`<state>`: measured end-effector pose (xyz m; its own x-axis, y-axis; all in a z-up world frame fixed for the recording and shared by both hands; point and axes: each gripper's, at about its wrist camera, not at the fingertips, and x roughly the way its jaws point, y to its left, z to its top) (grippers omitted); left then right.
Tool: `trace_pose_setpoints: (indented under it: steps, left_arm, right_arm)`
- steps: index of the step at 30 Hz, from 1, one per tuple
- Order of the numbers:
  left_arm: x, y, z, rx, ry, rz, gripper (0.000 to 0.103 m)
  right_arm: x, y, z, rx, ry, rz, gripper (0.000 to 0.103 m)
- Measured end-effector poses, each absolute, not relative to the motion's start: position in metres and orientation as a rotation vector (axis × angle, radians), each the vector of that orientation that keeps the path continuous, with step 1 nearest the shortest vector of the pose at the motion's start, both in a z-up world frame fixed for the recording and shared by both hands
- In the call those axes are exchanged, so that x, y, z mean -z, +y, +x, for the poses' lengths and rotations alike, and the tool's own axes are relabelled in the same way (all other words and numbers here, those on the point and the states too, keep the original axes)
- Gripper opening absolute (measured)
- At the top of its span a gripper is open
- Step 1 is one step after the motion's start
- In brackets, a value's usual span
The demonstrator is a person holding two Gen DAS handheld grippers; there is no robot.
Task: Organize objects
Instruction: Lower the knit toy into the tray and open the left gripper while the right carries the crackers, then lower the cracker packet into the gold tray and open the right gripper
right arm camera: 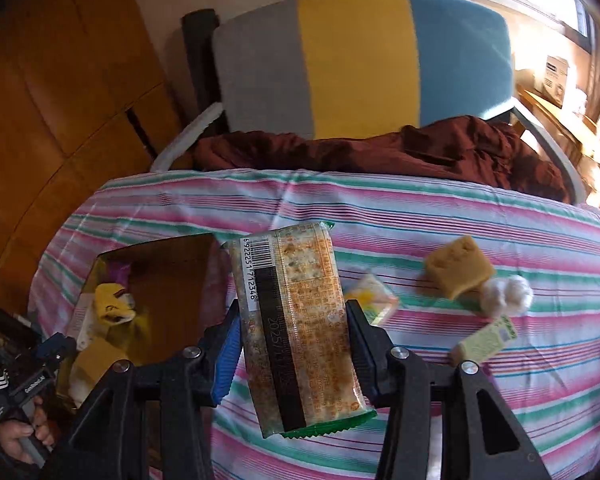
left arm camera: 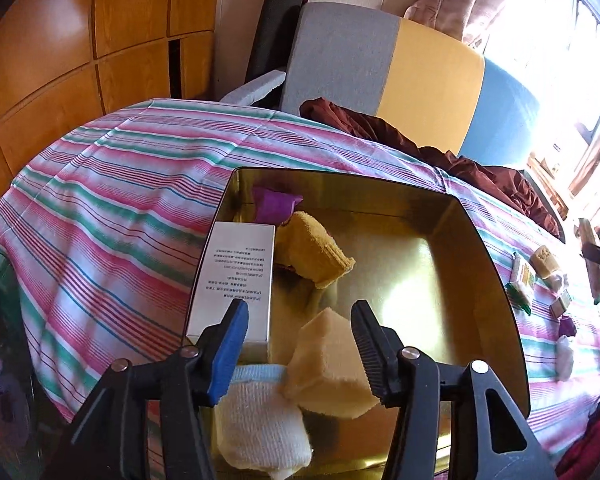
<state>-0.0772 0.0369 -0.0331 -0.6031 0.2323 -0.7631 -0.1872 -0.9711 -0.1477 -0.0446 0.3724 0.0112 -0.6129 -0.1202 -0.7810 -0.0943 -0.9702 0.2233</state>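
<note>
Pinched between the right gripper [right arm camera: 294, 338] jaws, a cracker packet [right arm camera: 296, 328] hangs above the striped table [right arm camera: 440, 208]; gripped at its edges, it could slip. Left gripper [left arm camera: 300, 340] jaws stand spread over a sponge [left arm camera: 328, 364] in the gold tin [left arm camera: 484, 264].

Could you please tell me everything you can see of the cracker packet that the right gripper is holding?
The cracker packet is a long, flat pack of clear glossy film with green crimped ends; speckled brown crackers show through. Its facing side carries a white barcode label, a black band with a printed date, and orange print. It stands roughly on end, tilted slightly, lifted above the striped tablecloth. The right gripper is shut on it, pads pressing its two long edges around mid-length. Nothing else touches it.
</note>
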Motion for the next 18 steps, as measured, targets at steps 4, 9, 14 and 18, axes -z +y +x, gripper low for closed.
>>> trace_pose_setpoints:
  steps: [4,9,14,18]
  left_arm:
    - [0.033,0.030,-0.068,-2.642,-0.062,-1.253,0.058]
    - [0.032,0.018,-0.060,-2.669,-0.088,-1.242,0.061]
    - [0.032,0.010,-0.051,-2.691,-0.071,-1.234,0.063]
    - [0.036,0.006,-0.050,-2.684,-0.087,-1.246,0.065]
  right_arm:
    - [0.010,0.299,-0.090,2.644,-0.293,1.417,0.049]
    - [0.052,0.241,-0.127,2.557,-0.245,1.553,0.049]
    - [0.079,0.219,-0.142,2.527,-0.284,1.665,0.049]
    - [0.090,0.211,-0.144,2.465,-0.363,1.700,0.051]
